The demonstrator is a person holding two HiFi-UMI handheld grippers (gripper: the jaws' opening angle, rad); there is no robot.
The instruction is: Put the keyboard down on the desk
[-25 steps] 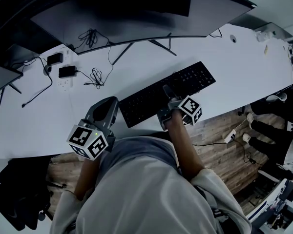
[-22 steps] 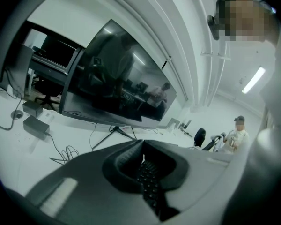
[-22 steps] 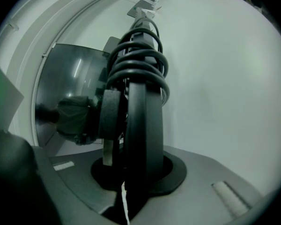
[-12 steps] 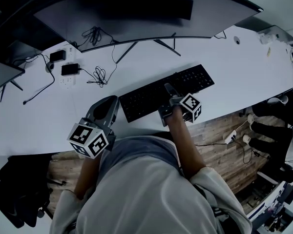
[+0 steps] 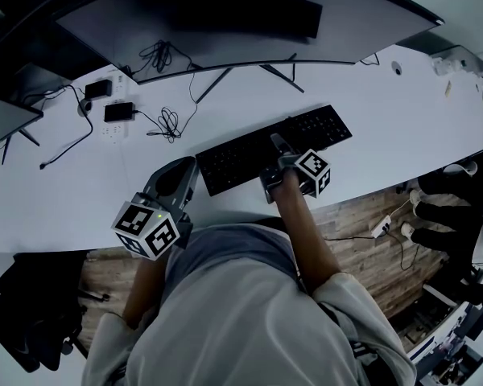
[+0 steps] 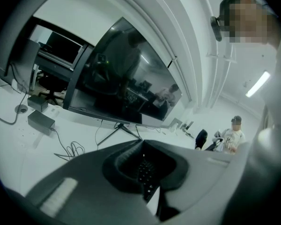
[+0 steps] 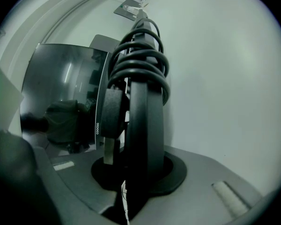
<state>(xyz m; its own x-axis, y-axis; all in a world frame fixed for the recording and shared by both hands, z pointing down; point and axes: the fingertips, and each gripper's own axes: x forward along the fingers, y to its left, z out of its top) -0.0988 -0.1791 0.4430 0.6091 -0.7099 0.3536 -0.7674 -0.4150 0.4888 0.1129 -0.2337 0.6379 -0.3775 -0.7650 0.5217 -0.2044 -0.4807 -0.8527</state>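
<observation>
Head view: the keyboard appears to rest near the surface's front edge. The left claw is beside it. Left gripper view: tips together, empty. Right gripper view: the right claw clamps the keyboard edge-on.

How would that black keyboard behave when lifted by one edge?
Probably stiff: the keyboard looks a straight slab with the right claw pinching only its near edge. Likely light, since one claw manages it. Its coiled cable may drag.
</observation>
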